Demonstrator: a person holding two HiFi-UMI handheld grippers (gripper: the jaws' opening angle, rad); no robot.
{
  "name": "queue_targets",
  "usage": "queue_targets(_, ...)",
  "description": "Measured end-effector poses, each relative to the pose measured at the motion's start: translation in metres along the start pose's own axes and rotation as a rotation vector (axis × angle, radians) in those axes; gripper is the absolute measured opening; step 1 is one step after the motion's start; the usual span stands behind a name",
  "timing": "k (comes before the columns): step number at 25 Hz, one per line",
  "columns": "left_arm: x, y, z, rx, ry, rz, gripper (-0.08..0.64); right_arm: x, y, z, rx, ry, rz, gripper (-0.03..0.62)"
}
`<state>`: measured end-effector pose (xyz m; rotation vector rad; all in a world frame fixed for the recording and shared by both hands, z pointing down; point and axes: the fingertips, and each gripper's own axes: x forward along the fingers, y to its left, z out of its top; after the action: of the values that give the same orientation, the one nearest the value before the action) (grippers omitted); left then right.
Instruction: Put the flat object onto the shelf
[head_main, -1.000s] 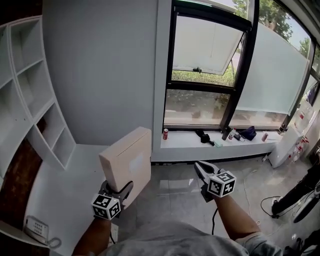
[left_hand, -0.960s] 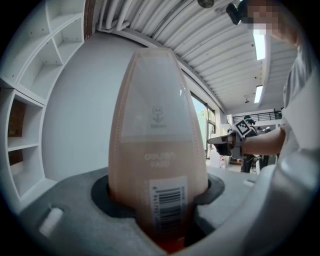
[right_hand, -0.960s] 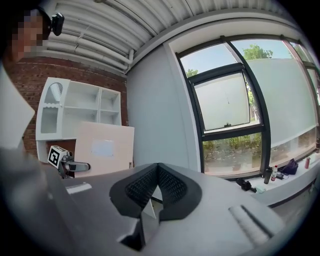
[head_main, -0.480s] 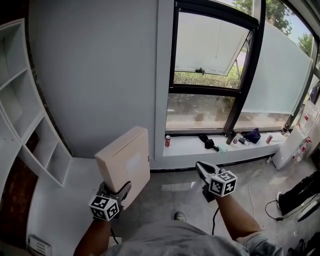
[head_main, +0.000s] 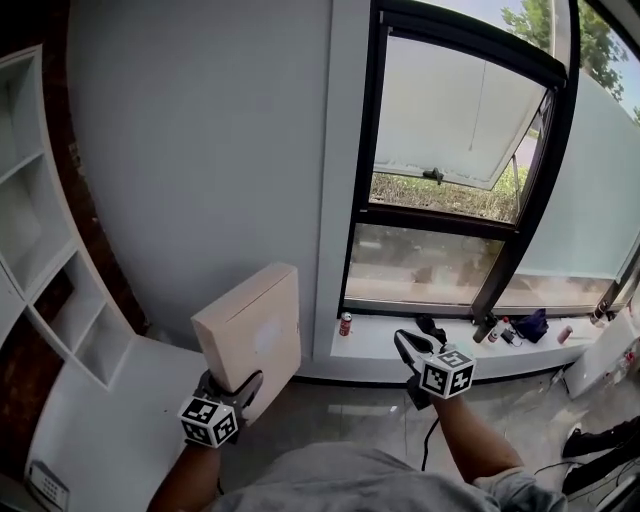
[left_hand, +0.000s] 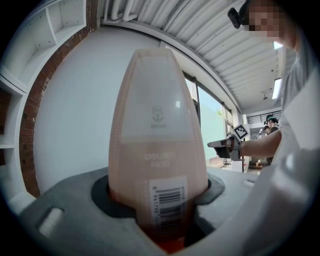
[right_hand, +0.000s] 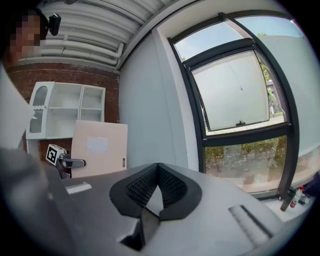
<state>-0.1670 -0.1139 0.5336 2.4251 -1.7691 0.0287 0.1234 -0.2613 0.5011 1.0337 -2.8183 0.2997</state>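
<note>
Hold firm with left gripper (head_main: 234, 386), clamped on bottom edge of flat beige box (head_main: 250, 335) standing upright at lower centre-left; leave right gripper (head_main: 406, 347), shut and empty, clear. Swing toward white shelf (head_main: 45, 262) at left edge, then slide in level.

**A:** Where is there room on the left?

**B:** The shelf (head_main: 45, 260) shows open compartments split by white dividers. The white surface (head_main: 110, 410) below it is free except for a small device (head_main: 45, 487) at the near corner.

**A:** And what stands in the way?

**B:** The flat box (head_main: 250, 330) stands upright in the left gripper (head_main: 232, 382) and screens the grey wall (head_main: 200, 150) ahead. To the right, the window sill (head_main: 380, 352) carries a red can (head_main: 345, 323) and dark clutter. The right gripper (head_main: 405, 345) is well apart from the box.
</note>
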Motion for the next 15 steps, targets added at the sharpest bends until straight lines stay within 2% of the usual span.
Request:
queue_targets(7, 0.104, -0.001, 0.032, -0.015, -0.047, 0.065, 0.293, 0.058, -0.089, 0.045, -0.046, 0.02, 0.081, 0.009)
queue_targets(11, 0.139, 0.004, 0.042, -0.016, -0.05, 0.073, 0.293, 0.083, -0.118, 0.054, -0.036, 0.018, 0.098, 0.009)
queue_targets(15, 0.157, 0.018, 0.045, -0.015, -0.044, 0.066, 0.293, 0.101, -0.13, 0.052, -0.022, 0.027, 0.094, 0.009)
